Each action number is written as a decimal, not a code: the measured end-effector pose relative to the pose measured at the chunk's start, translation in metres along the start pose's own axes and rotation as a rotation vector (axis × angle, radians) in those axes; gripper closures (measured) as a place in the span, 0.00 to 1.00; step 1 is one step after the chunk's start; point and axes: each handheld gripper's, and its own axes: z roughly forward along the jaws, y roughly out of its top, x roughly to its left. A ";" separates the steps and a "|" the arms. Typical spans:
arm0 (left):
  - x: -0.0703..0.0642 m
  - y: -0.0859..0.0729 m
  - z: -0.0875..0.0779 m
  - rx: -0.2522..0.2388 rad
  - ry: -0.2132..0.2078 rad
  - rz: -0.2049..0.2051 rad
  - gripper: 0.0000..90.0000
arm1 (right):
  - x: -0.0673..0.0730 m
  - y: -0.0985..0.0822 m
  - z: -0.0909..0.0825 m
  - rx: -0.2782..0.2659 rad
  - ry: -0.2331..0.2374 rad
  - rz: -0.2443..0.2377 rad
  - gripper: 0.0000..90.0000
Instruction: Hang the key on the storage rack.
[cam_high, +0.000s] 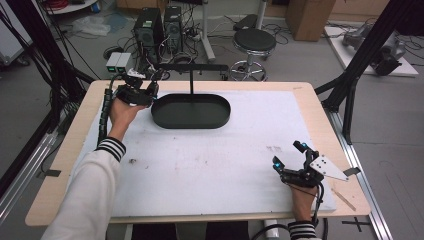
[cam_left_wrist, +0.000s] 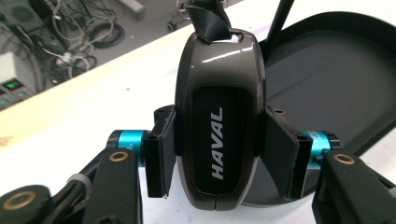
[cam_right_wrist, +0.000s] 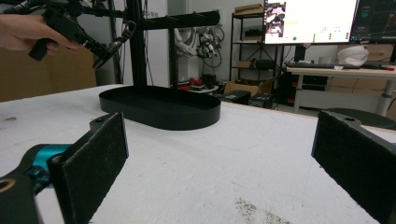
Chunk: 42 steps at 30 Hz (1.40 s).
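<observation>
Left gripper (cam_high: 142, 92) at about 10 o'clock on the bench (cam_high: 300, 100); its fingers (cam_left_wrist: 161, 156) pinch a dark key fob (cam_left_wrist: 217, 116) marked HAVAL across its width, one pad on each long side; fob's long axis runs straight out along the fingers, strap end away from me.

Black oval tray (cam_high: 165, 120) with its upright post and crossbar (cam_high: 192, 66) lies just beside the fob, toward 3 o'clock from my left hand; in the left gripper view the tray's floor sits right behind the fob, post rising near the strap loop (cam_left_wrist: 208, 21).

Right gripper (cam_high: 292, 165) rests near 4 o'clock, well apart from the tray; fingers (cam_right_wrist: 91, 163) spread wide, nothing between them.

Judgement: left hand is far nearer; the move probably turns on carrying the strap end a little toward 3 o'clock, to the crossbar or into the tray; cannot tell which.
</observation>
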 end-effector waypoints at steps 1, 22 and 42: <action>-0.001 0.000 0.001 0.001 0.001 0.017 0.54 | 0.000 0.000 0.000 -0.003 -0.003 -0.003 0.03; 0.007 -0.031 -0.046 -0.392 -0.192 0.037 0.02 | 0.000 0.000 0.000 -0.003 0.000 0.005 0.03; -0.020 -0.142 -0.112 -0.534 -0.248 0.059 0.02 | 0.000 0.000 0.000 0.000 -0.003 -0.002 0.03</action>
